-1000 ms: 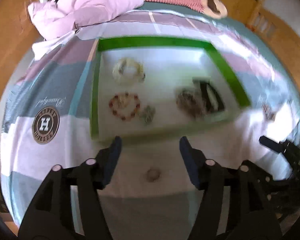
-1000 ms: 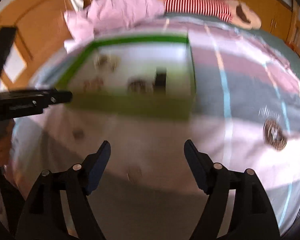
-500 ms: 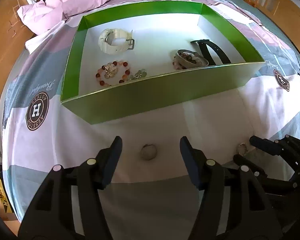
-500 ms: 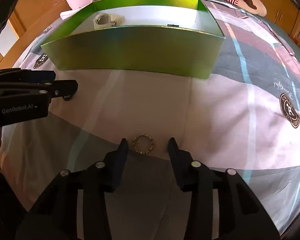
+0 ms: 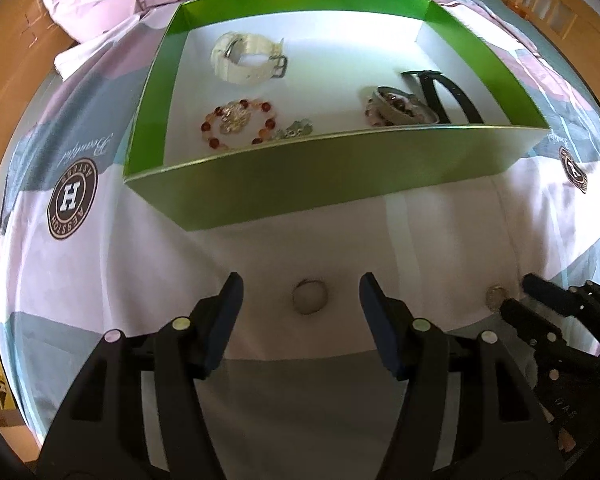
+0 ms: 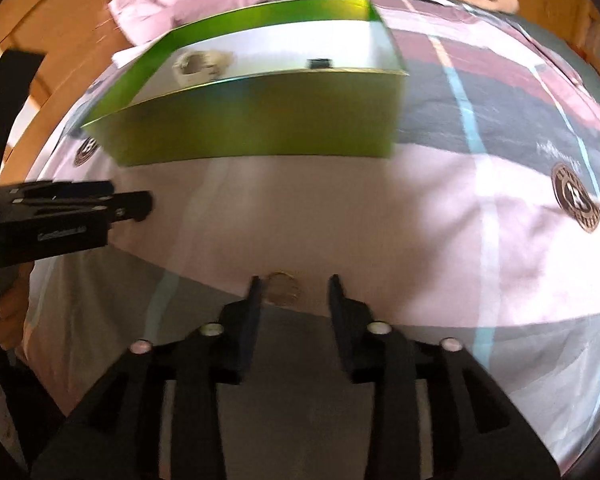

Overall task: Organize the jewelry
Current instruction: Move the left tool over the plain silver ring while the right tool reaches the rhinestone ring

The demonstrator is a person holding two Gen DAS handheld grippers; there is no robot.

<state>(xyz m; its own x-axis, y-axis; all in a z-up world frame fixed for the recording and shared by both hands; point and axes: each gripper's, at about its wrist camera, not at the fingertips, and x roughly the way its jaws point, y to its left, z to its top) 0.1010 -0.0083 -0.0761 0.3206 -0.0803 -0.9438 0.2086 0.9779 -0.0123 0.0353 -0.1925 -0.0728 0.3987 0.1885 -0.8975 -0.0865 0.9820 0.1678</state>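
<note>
Box [image 5: 340, 184] on the bed already holds watches and bracelets, two rings left outside: silver ring [image 5: 309, 297] lies centred between my spread left tongs [image 5: 300, 300], gold ring [image 6: 281, 289] between my half-closed right tongs [image 6: 294, 294], touching the left pad, not pinched.

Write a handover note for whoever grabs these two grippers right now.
Left gripper: open, straddling a ring on the bedspread, not gripping.
Right gripper: open, jaws partly closed around a second ring; no grip evident.
Green box: holds a white watch, beaded bracelet, small charm, metal bracelet and black strap.
Done: those five are boxed.
Left: grip both rings and drop them in the box.
</note>
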